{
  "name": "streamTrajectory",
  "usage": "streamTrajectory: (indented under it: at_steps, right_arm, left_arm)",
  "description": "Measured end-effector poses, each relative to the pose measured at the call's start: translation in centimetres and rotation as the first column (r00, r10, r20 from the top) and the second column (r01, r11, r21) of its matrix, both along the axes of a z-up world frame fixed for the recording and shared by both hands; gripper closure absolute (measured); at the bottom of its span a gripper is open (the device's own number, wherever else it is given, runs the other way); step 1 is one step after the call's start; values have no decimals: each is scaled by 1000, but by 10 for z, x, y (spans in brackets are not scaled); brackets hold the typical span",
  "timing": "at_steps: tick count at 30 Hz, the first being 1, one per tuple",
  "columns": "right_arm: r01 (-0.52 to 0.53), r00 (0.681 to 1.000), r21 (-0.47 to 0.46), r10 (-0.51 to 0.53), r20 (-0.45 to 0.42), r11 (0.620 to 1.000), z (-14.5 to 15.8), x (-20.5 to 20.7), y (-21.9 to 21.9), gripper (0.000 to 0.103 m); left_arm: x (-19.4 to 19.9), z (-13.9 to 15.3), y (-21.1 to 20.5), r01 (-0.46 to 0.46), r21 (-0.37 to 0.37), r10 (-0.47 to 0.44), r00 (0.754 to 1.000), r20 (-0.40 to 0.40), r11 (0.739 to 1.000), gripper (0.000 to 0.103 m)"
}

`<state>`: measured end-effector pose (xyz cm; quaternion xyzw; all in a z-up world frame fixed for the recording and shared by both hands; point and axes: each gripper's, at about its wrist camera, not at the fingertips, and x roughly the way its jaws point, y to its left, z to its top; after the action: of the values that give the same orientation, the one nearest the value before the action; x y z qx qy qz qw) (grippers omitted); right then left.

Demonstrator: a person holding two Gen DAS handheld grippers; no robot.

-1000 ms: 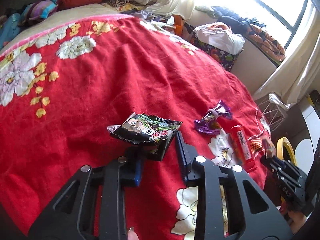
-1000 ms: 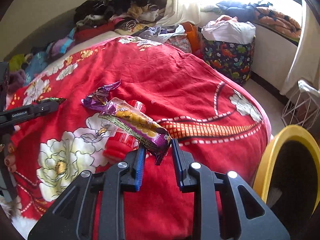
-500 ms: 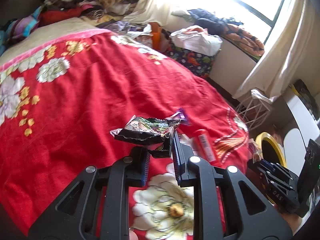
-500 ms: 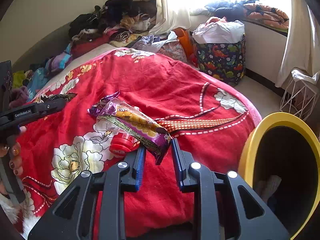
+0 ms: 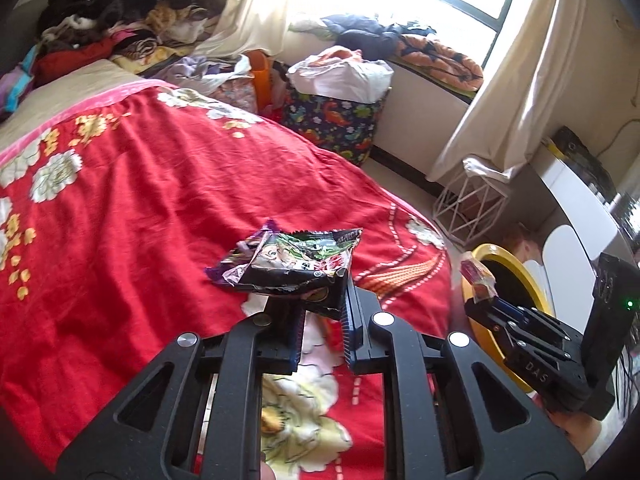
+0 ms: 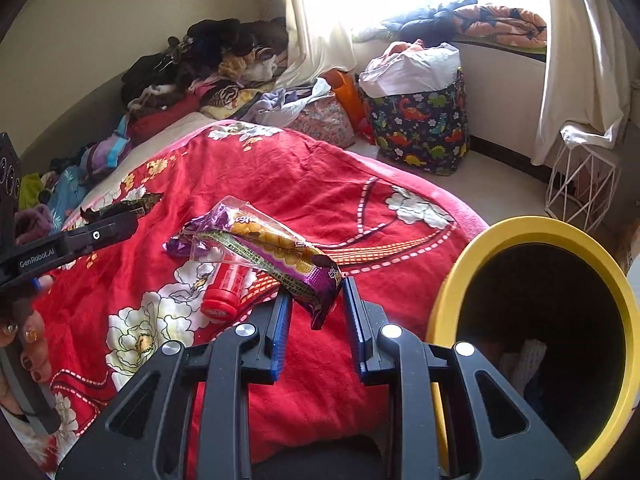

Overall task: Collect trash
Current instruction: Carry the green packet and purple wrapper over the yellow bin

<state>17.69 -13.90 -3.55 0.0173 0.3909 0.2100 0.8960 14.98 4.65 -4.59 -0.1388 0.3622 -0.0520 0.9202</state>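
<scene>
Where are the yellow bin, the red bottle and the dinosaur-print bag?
yellow bin [image 6: 456,280], right wrist view, on its yellow rim at the left side.
red bottle [image 6: 222,292], right wrist view, on its body near the cap.
dinosaur-print bag [image 6: 420,128], right wrist view, on its printed front wall.

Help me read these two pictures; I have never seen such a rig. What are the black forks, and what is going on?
There is no robot here: a person holds a hand tool with two fingers in each hand, and each tool carries a camera looking along its fingers. In the left tool's picture, the left gripper is shut on a dark snack wrapper, its jaws having just been closing. In the right tool's picture, the right gripper pinches a purple biscuit wrapper. Both are lifted above a bed with a red flowered blanket, where a small red bottle and a crumpled purple wrapper lie. A yellow-rimmed bin stands beside the bed, likely where the wrappers will go.
</scene>
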Motion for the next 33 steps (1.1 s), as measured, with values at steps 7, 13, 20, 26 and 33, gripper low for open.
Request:
streamTrajectory:
  at_steps: [7, 13, 20, 26, 33]
  right_arm:
    - [51, 999, 20, -51, -3, 999, 3, 0, -23, 78]
    - [108, 994, 30, -108, -10, 994, 2, 1, -46, 78]
    - [197, 980, 44, -196, -25, 979, -2, 1, -81, 78]
    - [278, 960, 54, -277, -31, 959, -4, 0, -113, 78]
    - [375, 927, 57, -373, -48, 925, -9, -3, -148, 78]
  left_arm:
    - [4, 4, -26, 63, 9, -63, 998, 9, 998, 93]
    - [9, 7, -51, 119, 17, -119, 993, 19, 993, 93]
    - [13, 12, -86, 196, 29, -197, 980, 36, 980, 94]
    - [17, 13, -119, 265, 40, -266, 963, 43, 964, 94]
    - [19, 18, -161, 352, 55, -355, 933, 52, 934, 94]
